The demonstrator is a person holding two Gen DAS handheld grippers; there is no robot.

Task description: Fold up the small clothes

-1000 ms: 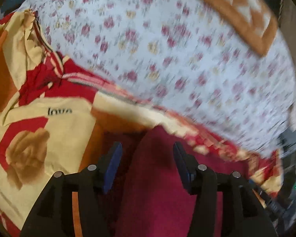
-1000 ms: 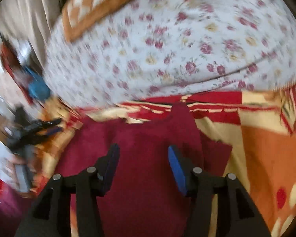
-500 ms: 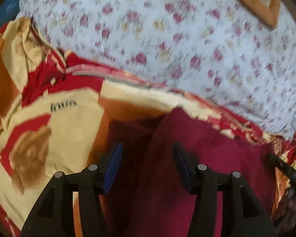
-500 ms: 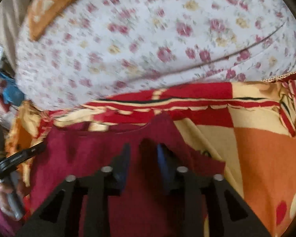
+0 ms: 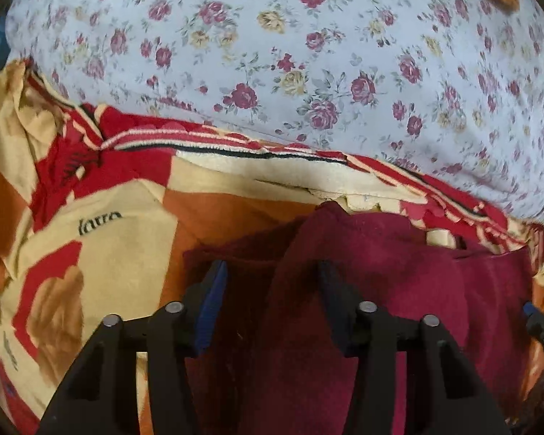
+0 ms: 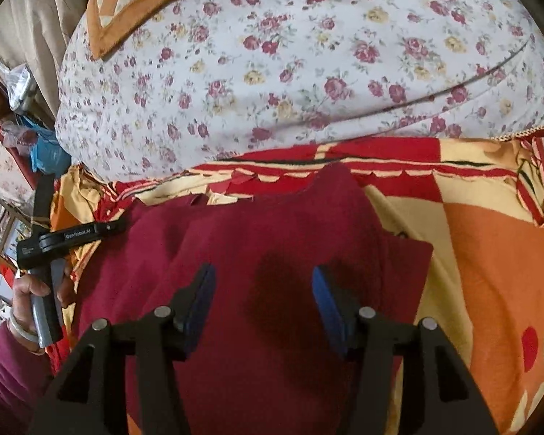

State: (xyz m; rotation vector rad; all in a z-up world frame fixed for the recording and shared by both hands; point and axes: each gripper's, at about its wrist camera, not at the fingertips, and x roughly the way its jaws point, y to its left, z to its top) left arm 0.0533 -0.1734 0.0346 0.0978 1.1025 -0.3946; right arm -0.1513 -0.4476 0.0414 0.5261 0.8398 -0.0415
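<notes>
A maroon garment lies partly folded on a red, yellow and orange blanket. My left gripper hovers low over its left part. Its jaws are closing, a raised fold of the maroon cloth runs between them, and the blue pads do not press it. My right gripper points down at the garment with jaws opening and only flat cloth under the gap. In the right wrist view a hand holds the left gripper at the garment's left edge.
A white bedsheet with red flowers rises behind the blanket. An orange and cream patterned cushion lies on it at the back. Beige curtain and clutter stand beyond the bed's left edge. The blanket spreads wide to the right.
The right jaws narrowed onto the cloth half a second ago and have now spread apart again. The left gripper sank closer to the garment and its jaws drew slightly together.
</notes>
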